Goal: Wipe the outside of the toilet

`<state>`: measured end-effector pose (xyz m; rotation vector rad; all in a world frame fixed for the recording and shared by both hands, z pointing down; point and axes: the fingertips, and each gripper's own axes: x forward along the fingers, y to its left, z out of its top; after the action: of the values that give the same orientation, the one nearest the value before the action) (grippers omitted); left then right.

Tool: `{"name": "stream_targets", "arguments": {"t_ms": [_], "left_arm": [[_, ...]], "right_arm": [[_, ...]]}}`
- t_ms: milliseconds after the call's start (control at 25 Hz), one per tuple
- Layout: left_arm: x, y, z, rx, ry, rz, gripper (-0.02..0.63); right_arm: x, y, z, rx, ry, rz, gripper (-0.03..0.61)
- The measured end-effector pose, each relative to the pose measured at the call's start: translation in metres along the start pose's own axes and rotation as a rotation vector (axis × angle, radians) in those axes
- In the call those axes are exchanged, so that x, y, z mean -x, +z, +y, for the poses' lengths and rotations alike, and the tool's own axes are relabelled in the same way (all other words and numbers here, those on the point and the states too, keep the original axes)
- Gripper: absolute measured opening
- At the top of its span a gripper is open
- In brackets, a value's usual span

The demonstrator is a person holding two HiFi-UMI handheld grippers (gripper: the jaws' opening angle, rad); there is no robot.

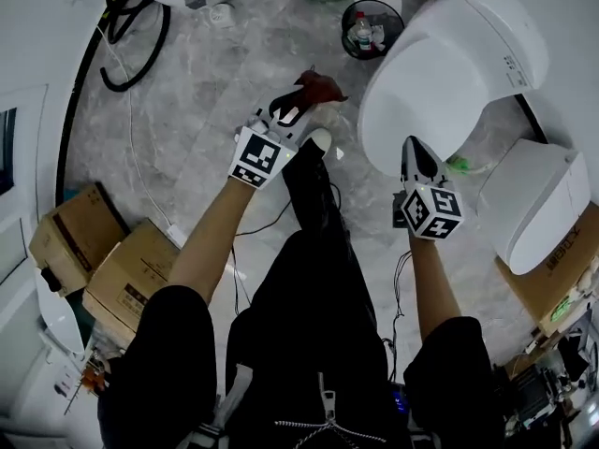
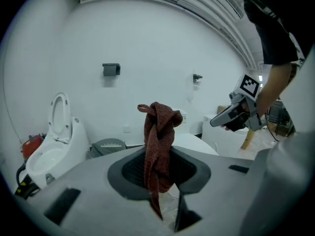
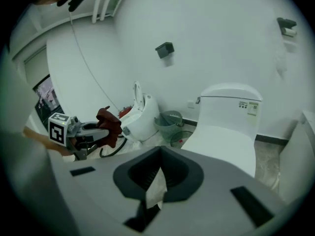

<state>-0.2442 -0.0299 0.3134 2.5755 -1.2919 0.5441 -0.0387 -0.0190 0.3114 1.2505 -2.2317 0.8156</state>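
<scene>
My left gripper (image 1: 296, 110) clenches the cloth (image 1: 320, 88); the toilet (image 1: 440, 64) lies to its right, nearer my right gripper (image 1: 416, 150), which pinches a white scrap (image 3: 156, 188).

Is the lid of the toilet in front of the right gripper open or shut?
Shut: the lid lies flat on the toilet.

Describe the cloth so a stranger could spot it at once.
Start at the closed white toilet on the right of the head view. Just left of its bowl, the left gripper is shut on the cloth. Unlike the white fixtures around it, the cloth is reddish-brown, bunched and knotted, sticking out past the gripper's tips.
</scene>
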Motion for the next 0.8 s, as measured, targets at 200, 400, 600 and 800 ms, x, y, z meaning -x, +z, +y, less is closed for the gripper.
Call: {"name": "stream_targets", "arguments": {"t_ms": [200, 400, 600, 800], "left_arm": [[-0.057, 0.017, 0.036, -0.047, -0.155, 0.054, 0.097], [-0.117, 0.031, 0.061, -0.1, -0.271, 0.092, 0.097], [-0.175, 0.017, 0.069, -0.128, -0.39, 0.123, 0.097], [-0.235, -0.014, 0.084, -0.169, -0.523, 0.156, 0.097]], "right_arm": [[-0.05, 0.042, -0.01, -0.096, -0.065, -0.02, 0.003], [-0.072, 0.065, -0.029, -0.199, -0.136, -0.049, 0.003], [-0.086, 0.068, -0.046, -0.283, -0.229, -0.066, 0.003], [-0.103, 0.069, -0.047, -0.392, -0.358, -0.129, 0.003]]}}
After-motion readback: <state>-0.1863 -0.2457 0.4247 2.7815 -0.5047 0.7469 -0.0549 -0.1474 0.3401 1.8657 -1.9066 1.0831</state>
